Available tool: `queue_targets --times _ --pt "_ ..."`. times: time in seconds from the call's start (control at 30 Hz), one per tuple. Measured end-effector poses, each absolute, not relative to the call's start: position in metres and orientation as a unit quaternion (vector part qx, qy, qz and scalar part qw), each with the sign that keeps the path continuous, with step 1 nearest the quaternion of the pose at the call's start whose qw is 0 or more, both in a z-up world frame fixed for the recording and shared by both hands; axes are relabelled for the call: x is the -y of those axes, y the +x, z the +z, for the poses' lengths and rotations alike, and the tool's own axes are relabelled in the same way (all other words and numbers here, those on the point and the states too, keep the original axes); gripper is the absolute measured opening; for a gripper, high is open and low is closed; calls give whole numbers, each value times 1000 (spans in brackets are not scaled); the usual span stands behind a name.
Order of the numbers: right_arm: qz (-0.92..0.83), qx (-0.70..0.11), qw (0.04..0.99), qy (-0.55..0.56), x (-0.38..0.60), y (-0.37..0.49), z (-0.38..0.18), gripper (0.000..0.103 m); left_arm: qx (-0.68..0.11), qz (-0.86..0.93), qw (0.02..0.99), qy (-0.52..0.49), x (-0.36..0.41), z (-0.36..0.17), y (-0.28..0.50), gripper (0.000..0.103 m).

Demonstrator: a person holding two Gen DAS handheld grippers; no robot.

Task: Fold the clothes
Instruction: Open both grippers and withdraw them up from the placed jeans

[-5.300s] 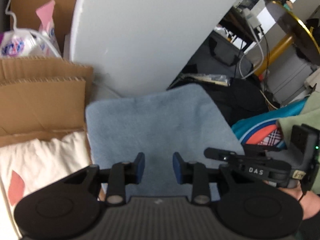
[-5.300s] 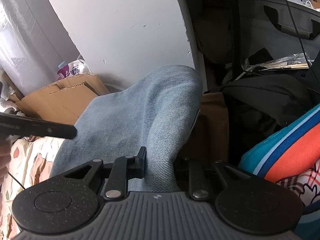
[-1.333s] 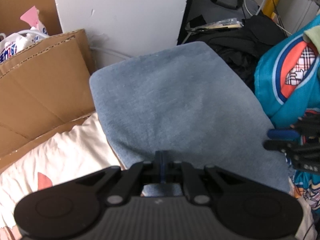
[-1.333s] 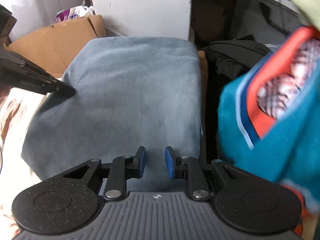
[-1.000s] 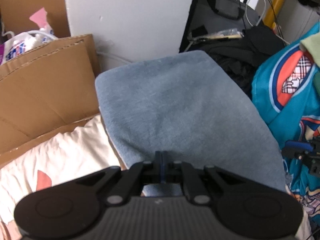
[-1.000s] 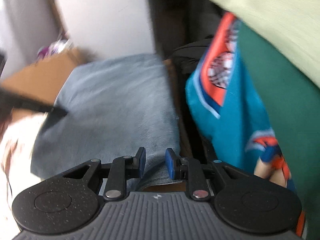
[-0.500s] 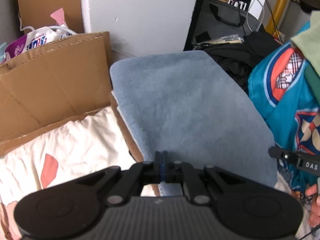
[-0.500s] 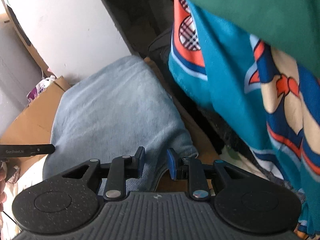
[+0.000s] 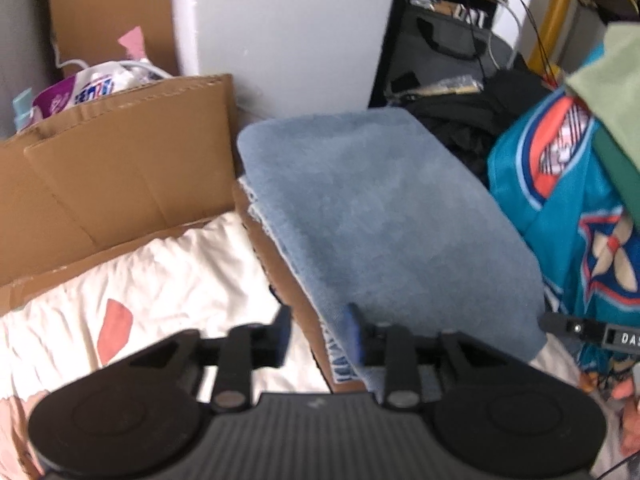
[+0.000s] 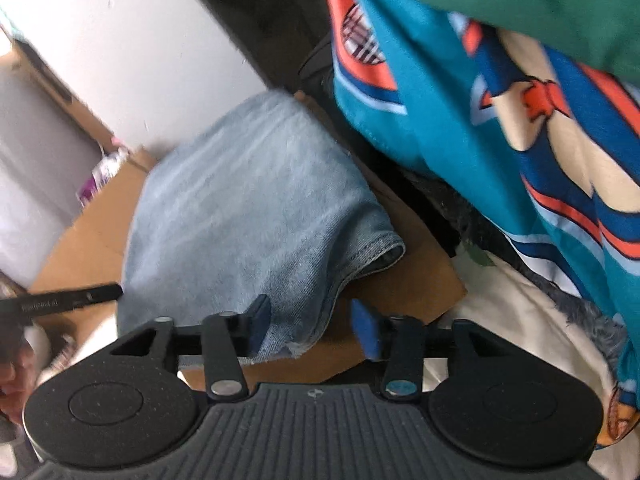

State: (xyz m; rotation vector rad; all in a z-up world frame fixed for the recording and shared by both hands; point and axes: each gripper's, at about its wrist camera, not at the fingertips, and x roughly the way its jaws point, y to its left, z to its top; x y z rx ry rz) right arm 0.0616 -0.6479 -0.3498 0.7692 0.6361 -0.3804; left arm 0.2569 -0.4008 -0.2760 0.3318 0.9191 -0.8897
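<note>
Lying folded into a thick rectangular pad, the light-blue denim garment rests on a flat brown cardboard sheet that shows along its left and near edges. In the right wrist view the same denim garment ends in a stitched hem that curls up off the cardboard sheet at its right corner.

The left gripper is at the garment's near left corner, its jaws opening: the right blue pad is just beside the denim edge, the left one is over the cardboard, and nothing is pinched between them. The right gripper is at the near edge by the hem, its jaws also opening; a bit of the denim's corner lies in the gap, but the pads stand clear of it, so the cloth is released. Each view catches the tip of the other gripper at its side edge, with part of a hand behind it.

Beyond the cardboard to the left spreads a cream sheet with pink patches, and behind that stands a brown corrugated cardboard flap with a printed white plastic bag past it. A white panel rises behind the garment. To the right hangs a teal cloth with orange, blue and cream print, overlapped by dark-green fabric and, in the left wrist view, a pale-green piece. Dark bags and cables fill the far right corner.
</note>
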Motion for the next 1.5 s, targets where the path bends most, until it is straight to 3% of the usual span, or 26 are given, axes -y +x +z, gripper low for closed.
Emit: queue_targets --times 0.13,0.6,0.67,0.77,1.0,1.07,1.13,1.23,1.37,1.4,1.43,1.47,1.5 --pt "-194 -265 847 419 658 51 -360 63 -444 -411 786 122 395 -282 258 37" --pt "-152 -168 813 536 670 60 -407 63 -502 -432 750 16 372 -306 249 35" --pt "-137 -165 805 553 670 61 -412 55 -509 -441 739 7 372 -310 244 24" --pt "-119 -173 785 583 669 60 -422 37 -510 -442 738 -2 368 -310 242 23" --pt "-87 -197 778 590 659 53 -420 33 -524 -441 729 -13 359 -311 243 20" --pt "-85 -199 781 586 656 51 -418 27 -528 -441 726 -11 356 -312 241 16" --pt "-85 -199 784 582 654 48 -415 25 -541 -438 718 -12 351 -315 239 3" --pt "-98 -217 778 581 650 48 -415 25 -553 -426 716 -5 345 -316 234 3" --pt "-118 -236 771 580 644 46 -410 29 -554 -411 724 -6 337 -299 233 4" --pt "-124 -240 771 576 642 44 -405 30 -553 -408 727 -4 335 -293 233 8" --pt "-130 -244 772 573 641 43 -400 37 -551 -405 730 -1 333 -287 233 14" --pt "-136 -247 772 569 640 41 -395 50 -550 -401 733 2 330 -282 234 17" --pt "-144 -253 773 563 638 40 -388 54 -547 -396 738 6 328 -275 234 25"
